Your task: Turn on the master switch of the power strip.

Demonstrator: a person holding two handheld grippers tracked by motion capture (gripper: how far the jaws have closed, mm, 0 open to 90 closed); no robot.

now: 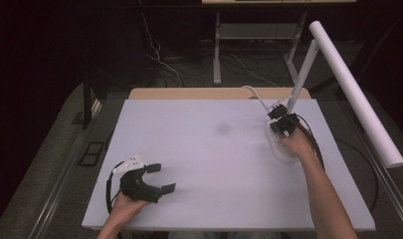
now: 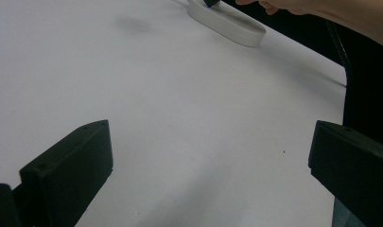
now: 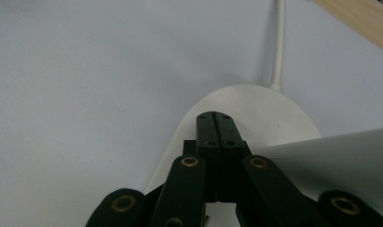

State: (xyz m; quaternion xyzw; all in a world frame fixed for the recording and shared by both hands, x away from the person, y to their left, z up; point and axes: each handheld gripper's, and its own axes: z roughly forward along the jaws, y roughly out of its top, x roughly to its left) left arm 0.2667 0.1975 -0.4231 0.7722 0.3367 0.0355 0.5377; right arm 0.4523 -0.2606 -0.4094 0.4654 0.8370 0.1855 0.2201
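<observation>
The lamp (image 1: 355, 89) stands at the right side of the table (image 1: 209, 164): a white oval base (image 1: 281, 149), a thin white stem rising from it toward the back, and a long white tube head slanting from upper middle to lower right, out past the table's right edge. Much of the base is hidden in the high view under the right hand (image 1: 297, 144) and the right gripper (image 1: 283, 122). In the left gripper view the base (image 2: 227, 23) is cut off by the top edge, with the right hand (image 2: 293, 7) just above it. In the right gripper view the base (image 3: 255, 106) shows as a pale oval ahead of the jaws, with a white cord (image 3: 278, 42) leaving its far end; the stem (image 3: 331, 156) crosses the lower right corner, blurred.

The right gripper (image 3: 216, 118) has its jaws pressed together, tips over the base. Whether they touch it I cannot tell.

The left gripper (image 1: 159, 178) lies near the table's front left, held by the left hand (image 1: 123, 206), well apart from the lamp. Its jaws stand wide apart, with bare table (image 2: 179, 118) between them.

A faint grey smudge (image 1: 222, 128) marks the table left of the base.
</observation>
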